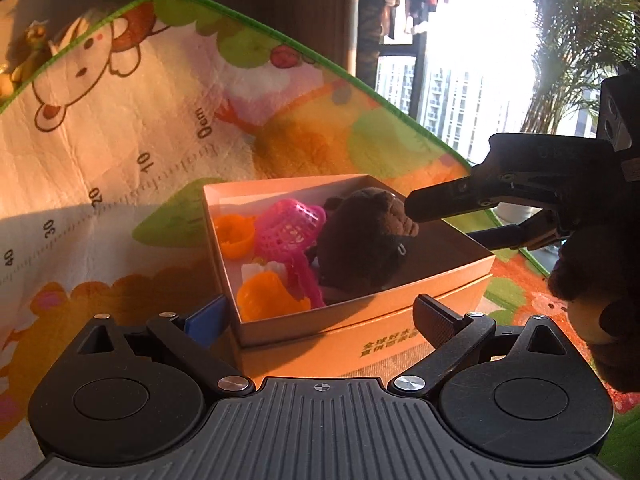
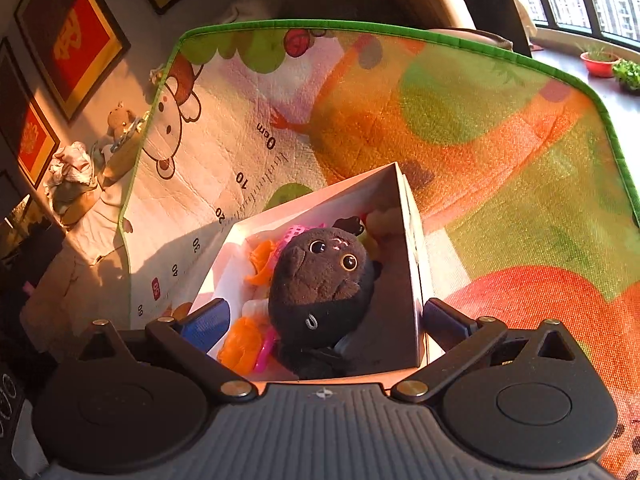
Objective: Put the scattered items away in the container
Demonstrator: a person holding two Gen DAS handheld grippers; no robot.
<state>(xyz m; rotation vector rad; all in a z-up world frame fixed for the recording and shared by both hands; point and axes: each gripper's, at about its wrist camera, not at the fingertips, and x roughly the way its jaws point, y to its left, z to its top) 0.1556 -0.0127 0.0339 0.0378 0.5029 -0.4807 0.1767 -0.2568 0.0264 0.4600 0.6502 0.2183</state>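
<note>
The play mat (image 2: 500, 128), green-edged and printed with cartoon animals and a ruler scale, lay under everything, and the open cardboard box (image 1: 360, 312) sat on it as the landmark for the rest. In the left wrist view the box stood on a second orange box-like base (image 1: 320, 356) printed with green characters, just beneath its near wall. Inside the box, the brown plush toy (image 2: 320, 280) was the largest thing, lying toward the right-hand wall with its round eyes turned up to the right wrist camera. To the left of the plush, still inside the box, lay a pink plastic mesh basket (image 1: 290, 232), partly under the plush's edge. Two orange plastic pieces sat near the box's left wall, one (image 1: 236, 236) toward the far side and one (image 1: 264, 298) toward the near corner, with a small white item (image 1: 264, 270) between them. The left gripper (image 1: 320, 314) hung at the box's near wall with its jaws spread wide, one finger on each side of the near corner and nothing pinched. The right gripper (image 2: 324, 320) stood over the box from the other side, its jaws spread fully; the plush lay between and beyond the fingers, free of the pads. Outside the box, to its right in the left wrist view, a dark-gloved hand (image 1: 600, 276) held that gripper.
</note>
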